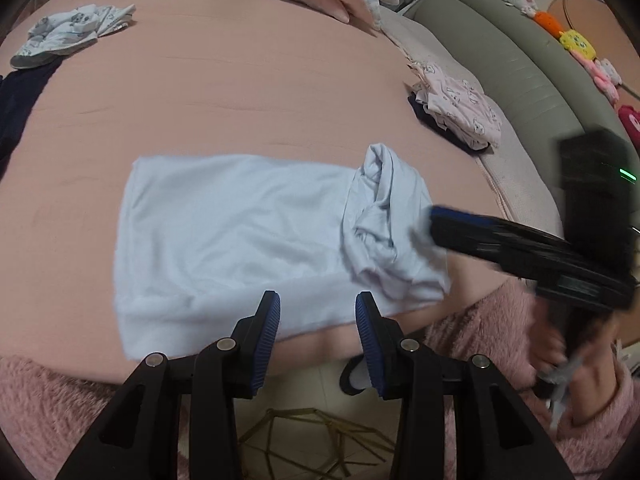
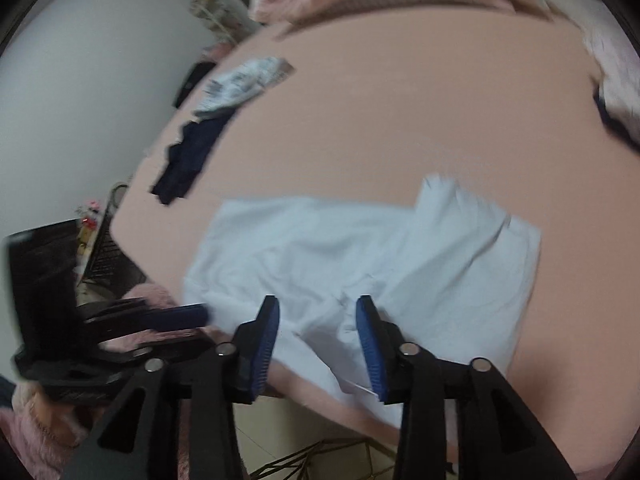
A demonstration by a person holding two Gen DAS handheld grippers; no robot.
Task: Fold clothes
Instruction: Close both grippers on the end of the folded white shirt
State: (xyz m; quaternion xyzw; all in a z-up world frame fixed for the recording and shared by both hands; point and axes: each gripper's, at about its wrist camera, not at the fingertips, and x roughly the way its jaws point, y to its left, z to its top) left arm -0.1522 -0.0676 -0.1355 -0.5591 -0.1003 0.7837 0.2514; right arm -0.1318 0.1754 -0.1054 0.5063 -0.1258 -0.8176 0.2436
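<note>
Left wrist: pale blue garment point(image 1: 248, 236) carries no legible writing

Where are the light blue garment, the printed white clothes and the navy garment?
light blue garment point(image 1: 224, 232), left wrist view, flat middle.
printed white clothes point(image 1: 72, 28), left wrist view, centre of heap.
navy garment point(image 2: 188, 156), right wrist view, middle.

Left gripper point(image 1: 318, 304) and right gripper point(image 2: 318, 308), fingers spread apart, nothing between.

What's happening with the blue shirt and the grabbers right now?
Left gripper open, empty, at shirt's near edge. Right gripper open above bunched end. Light blue shirt flat on bed, right end crumpled. Nothing in the way.
</note>
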